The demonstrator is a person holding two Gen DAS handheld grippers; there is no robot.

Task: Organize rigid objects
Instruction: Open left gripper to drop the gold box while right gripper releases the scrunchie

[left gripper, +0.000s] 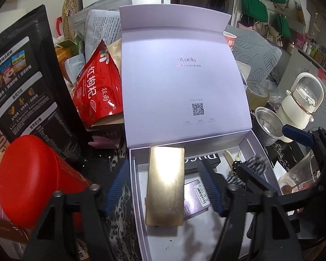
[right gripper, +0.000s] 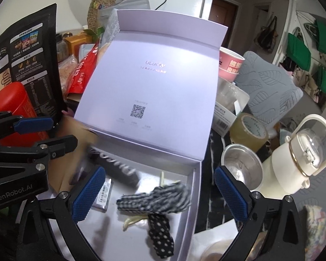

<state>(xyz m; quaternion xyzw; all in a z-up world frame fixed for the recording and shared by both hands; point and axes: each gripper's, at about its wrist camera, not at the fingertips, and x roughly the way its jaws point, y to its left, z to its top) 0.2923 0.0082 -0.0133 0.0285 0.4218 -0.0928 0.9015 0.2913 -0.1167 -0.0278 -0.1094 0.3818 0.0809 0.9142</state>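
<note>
A white gift box (left gripper: 135, 175) lies with its lid (left gripper: 184, 82) standing up behind it. A gold rectangular case (left gripper: 165, 184) rests inside at the left, between the blue pads of my left gripper (left gripper: 164, 188). The pads stand clear of both its sides, so the gripper is open. In the right wrist view my right gripper (right gripper: 159, 195) hangs open over the box (right gripper: 196, 187), above a black-and-white checked bow clip (right gripper: 156, 200) and a polka-dot clip (right gripper: 160, 237). A black lettered carton (right gripper: 119, 167) and a barcode card (right gripper: 103, 195) also lie inside.
Left of the box stand a red canister (left gripper: 32, 180), a black pouch (left gripper: 26, 87) and a red snack bag (left gripper: 97, 87). To the right are a steel cup (right gripper: 241, 165), a cream bottle with a handle (right gripper: 300, 156), a tape roll (right gripper: 247, 130) and a pink paper cup (right gripper: 230, 65).
</note>
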